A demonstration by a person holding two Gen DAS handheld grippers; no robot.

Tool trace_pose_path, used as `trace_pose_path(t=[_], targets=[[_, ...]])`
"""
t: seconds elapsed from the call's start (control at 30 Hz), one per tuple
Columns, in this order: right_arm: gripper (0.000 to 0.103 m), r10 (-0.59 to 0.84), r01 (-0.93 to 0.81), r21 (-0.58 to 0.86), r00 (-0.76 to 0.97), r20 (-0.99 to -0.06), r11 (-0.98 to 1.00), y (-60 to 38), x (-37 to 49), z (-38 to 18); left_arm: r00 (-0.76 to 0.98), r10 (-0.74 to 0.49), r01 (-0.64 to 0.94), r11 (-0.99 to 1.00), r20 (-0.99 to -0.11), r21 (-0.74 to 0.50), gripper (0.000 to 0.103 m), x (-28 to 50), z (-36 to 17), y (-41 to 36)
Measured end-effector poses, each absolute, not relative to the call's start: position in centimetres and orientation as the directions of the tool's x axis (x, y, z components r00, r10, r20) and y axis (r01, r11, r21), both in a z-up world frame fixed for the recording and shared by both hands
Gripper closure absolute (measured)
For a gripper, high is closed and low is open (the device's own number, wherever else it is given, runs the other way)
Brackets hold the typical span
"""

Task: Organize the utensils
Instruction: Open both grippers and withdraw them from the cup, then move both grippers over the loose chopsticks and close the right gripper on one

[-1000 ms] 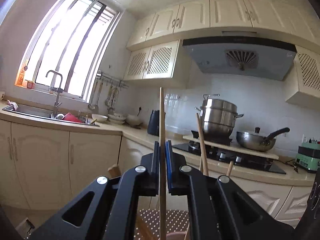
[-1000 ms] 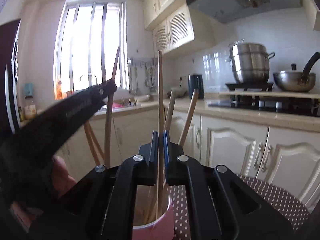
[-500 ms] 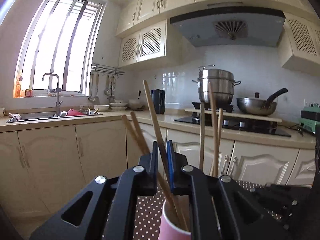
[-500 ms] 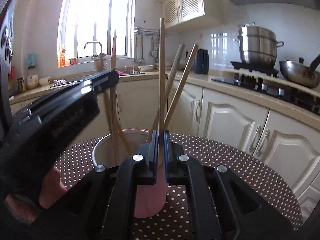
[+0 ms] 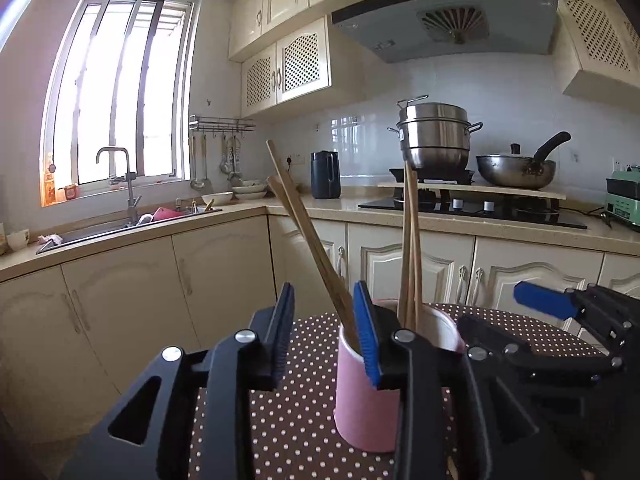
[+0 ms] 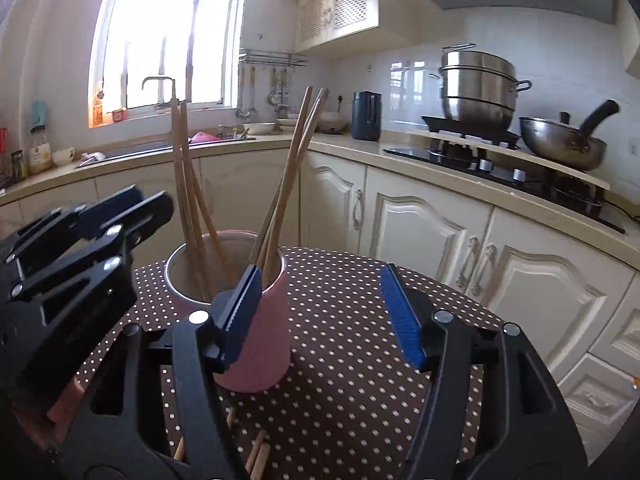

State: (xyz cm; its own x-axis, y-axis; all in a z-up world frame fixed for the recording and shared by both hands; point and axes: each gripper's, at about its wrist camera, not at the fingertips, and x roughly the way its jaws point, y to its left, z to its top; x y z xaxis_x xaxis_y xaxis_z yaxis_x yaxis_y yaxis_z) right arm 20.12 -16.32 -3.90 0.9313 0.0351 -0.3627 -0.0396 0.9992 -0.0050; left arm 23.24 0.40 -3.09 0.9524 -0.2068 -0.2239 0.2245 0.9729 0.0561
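- The left gripper (image 5: 325,330) is hanging with its jaws spread apart and nothing between them.
- A pink cup (image 5: 360,404) is standing upright on the dotted brown tablecloth (image 5: 296,428), just behind the right-hand blue pad (image 5: 366,336).
- Wooden chopsticks (image 5: 308,240) are leaning out of the cup, some tilting left, others (image 5: 412,248) standing nearly upright.
- The right gripper (image 5: 576,320) is showing at the right edge.

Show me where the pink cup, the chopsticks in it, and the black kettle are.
pink cup (image 6: 264,344), right wrist view, on its outer side wall.
chopsticks (image 6: 286,176), right wrist view, on the right-leaning shafts.
black kettle (image 5: 325,175), left wrist view, on its body.
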Motion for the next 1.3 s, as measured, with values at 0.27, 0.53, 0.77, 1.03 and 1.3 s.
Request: trace_pose_path(t=[0.27, 0.53, 0.77, 1.03, 1.3], targets=[[0.026, 0.01, -0.001, 0.027, 0.942, -0.336, 1.0, -17.1, 16.4, -2.7, 0.957, -0.158, 0.174, 0.984, -0.243, 0.045, 0.057, 19.9, -2.7, 1.7], [0.011, -0.008, 0.03, 0.068, 0.955, -0.295, 0.997, -18.2, 12.3, -1.6, 0.949, -0.158, 0.172, 0.985, -0.272, 0.028, 0.048, 16.2, -2.2, 2.4], [0.01, -0.017, 0.059, 0.114, 0.939, -0.343, 0.992, -19.8, 10.4, -1.9, 0.949, -0.152, 0.167, 0.986, -0.278, 0.03, 0.044, 12.7, -1.9, 2.6], [0.01, -0.009, 0.085, 0.142, 0.886, -0.464, 0.986, -20.9, 9.2, -3.9, 0.927, -0.143, 0.158, 0.987, -0.346, 0.013, 0.042, 10.9, -2.8, 2.9], [0.01, 0.037, 0.05, 0.129, 0.804, -0.594, 0.99, -19.4, 7.4, -7.0, 0.828, -0.163, 0.17, 0.985, -0.537, -0.037, 0.042, 10.0, -5.8, 3.7]])
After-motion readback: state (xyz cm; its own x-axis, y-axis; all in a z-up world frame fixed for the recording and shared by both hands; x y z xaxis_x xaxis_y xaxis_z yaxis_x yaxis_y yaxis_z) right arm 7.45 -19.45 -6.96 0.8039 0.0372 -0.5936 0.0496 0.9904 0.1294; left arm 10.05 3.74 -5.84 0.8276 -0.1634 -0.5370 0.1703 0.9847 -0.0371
